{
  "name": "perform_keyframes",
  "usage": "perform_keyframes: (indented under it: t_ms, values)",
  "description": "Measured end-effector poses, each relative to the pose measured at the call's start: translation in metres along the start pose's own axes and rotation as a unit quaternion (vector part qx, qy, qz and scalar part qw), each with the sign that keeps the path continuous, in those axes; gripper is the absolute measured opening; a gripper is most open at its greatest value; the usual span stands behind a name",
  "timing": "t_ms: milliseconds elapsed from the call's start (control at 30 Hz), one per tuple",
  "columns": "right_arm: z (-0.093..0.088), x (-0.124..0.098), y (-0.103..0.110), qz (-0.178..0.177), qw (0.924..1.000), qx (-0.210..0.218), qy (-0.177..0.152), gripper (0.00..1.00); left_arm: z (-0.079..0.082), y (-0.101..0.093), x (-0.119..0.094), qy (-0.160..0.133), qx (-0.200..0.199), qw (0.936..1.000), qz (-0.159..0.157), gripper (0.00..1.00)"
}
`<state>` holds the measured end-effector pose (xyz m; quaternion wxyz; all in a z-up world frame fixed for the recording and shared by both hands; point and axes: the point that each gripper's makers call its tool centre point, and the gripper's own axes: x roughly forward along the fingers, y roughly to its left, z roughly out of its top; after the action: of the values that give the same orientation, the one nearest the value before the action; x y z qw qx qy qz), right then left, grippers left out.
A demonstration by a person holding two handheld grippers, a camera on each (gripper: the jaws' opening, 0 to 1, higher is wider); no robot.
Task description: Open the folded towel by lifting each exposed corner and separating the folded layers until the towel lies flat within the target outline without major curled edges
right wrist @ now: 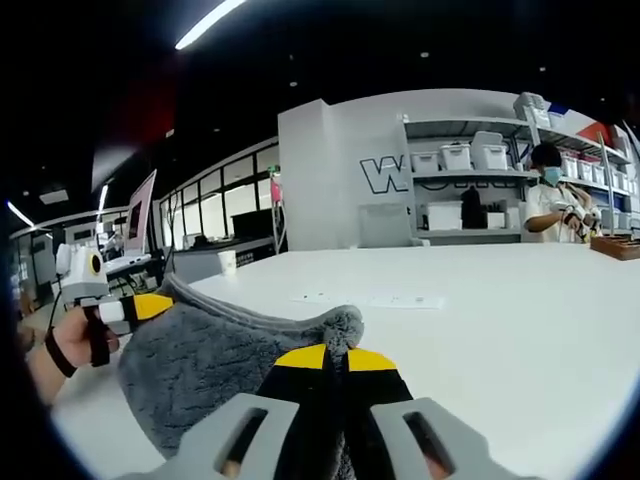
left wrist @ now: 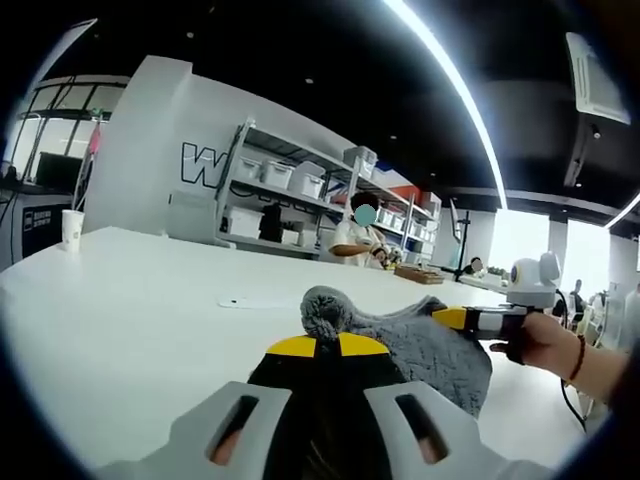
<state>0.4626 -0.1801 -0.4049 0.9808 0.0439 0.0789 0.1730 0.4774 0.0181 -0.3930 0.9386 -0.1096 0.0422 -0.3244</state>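
The fingers of the left gripper (left wrist: 329,346) are seen pressed together on one corner of the grey towel (left wrist: 420,345), the yellow tips meeting with fabric bunched just above them. The right gripper (right wrist: 335,358) is likewise closed on another corner, a tuft of pile standing over its tips. Between the two grips the towel is held stretched and lifted off the white tabletop (left wrist: 150,300), its upper edge sagging in a shallow curve and the rest hanging below. That edge runs from one gripper to the other, so the coming move is judged to turn on drawing the hands apart along it. The lower edge is cut off behind the grippers, so remaining folds cannot be judged. No target outline can be made out on the tabletop.
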Motion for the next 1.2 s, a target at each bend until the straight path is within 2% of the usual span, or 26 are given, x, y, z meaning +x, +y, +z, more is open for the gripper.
perform_keyframes:
  t_ms: [233, 667, 1200]
  values:
    - [0.007, -0.008, 0.004, 0.003, 0.9999, -0.011, -0.010, 0.00, 0.006, -0.002, -0.002, -0.006, 0.006, 0.9999, -0.006, 0.03]
    - [0.009, -0.013, 0.006, 0.003, 0.9998, -0.014, -0.015, 0.00, 0.012, -0.004, -0.005, -0.012, 0.013, 0.9997, -0.014, 0.03]
    - [0.011, -0.021, 0.007, 0.007, 0.9995, -0.013, -0.027, 0.00, 0.014, -0.011, -0.012, -0.015, 0.013, 0.9995, -0.025, 0.03]
